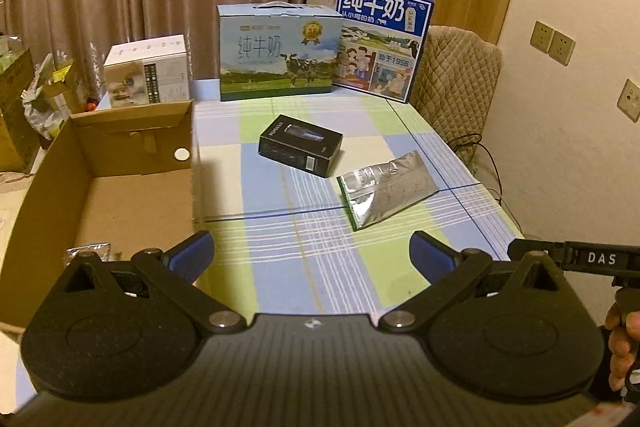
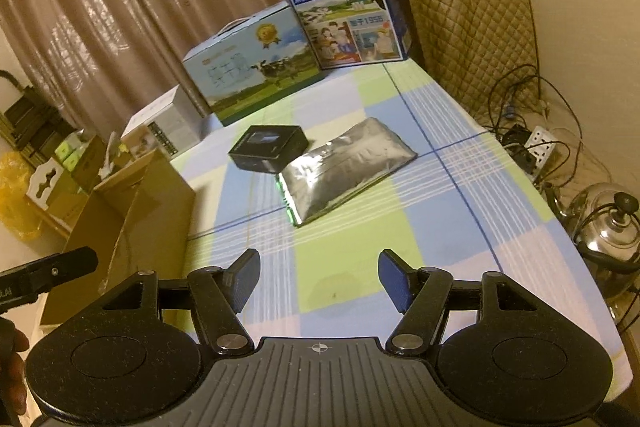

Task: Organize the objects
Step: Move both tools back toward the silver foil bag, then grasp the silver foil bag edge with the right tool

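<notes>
Checked tablecloth (image 1: 304, 267): foil pouch (image 1: 386, 189) flat, long axis diagonal, near black box (image 1: 300, 145). Both grippers' jaws apart, empty.

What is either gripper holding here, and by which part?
Nothing. The left gripper and right gripper are both open and empty above the tablecloth, short of the foil pouch.

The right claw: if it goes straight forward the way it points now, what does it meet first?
Most likely the silver foil pouch. The right claw is open and empty above the checked tablecloth, and the pouch lies straight ahead. The black box sits behind it, slightly left. Depth is uncertain.
</notes>
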A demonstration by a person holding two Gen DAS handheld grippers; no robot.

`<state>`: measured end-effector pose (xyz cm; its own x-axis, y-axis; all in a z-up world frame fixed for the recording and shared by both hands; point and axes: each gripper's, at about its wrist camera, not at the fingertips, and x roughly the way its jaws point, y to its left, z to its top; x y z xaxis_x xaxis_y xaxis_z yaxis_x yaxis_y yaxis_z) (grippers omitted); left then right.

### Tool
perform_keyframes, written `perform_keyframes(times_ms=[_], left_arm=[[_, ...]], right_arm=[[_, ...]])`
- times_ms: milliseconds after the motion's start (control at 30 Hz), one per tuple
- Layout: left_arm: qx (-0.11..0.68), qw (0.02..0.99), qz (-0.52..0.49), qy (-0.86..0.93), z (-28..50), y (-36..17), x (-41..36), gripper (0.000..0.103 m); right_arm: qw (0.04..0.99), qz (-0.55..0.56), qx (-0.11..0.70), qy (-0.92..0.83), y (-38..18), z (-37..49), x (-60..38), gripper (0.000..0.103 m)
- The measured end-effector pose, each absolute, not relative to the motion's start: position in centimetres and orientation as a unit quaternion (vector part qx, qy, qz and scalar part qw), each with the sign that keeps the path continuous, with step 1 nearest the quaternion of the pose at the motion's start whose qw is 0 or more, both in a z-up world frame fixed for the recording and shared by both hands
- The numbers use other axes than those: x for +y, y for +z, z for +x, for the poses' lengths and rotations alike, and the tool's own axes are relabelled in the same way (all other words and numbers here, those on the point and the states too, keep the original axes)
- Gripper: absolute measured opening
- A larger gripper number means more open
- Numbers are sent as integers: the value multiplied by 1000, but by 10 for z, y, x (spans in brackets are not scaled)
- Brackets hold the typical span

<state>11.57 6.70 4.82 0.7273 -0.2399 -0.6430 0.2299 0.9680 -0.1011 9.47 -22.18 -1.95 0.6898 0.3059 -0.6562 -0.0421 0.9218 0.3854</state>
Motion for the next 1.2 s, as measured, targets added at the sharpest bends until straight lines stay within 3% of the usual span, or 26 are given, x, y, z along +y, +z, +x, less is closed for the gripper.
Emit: perform_keyframes(times_ms=[167,400,900,1067,1200], left_arm=[[353,927,3,-123,141,44,58,102],[369,922,8,-118,194,30,48,102],[396,911,-6,-115,280,-21,21,102],[401,909,-15,-115,285,-31,23,102],[402,909,-17,-113,287,-33,29,102]], right_arm=[[898,178,389,102,-31,134,-222,64],[884,213,404,99,-65,206,-223,79],[854,278,438,35,-142,317,-227,89],[862,259,433,35,-146,345,-216,94],[895,177,404,67,-141,360,-193,94]])
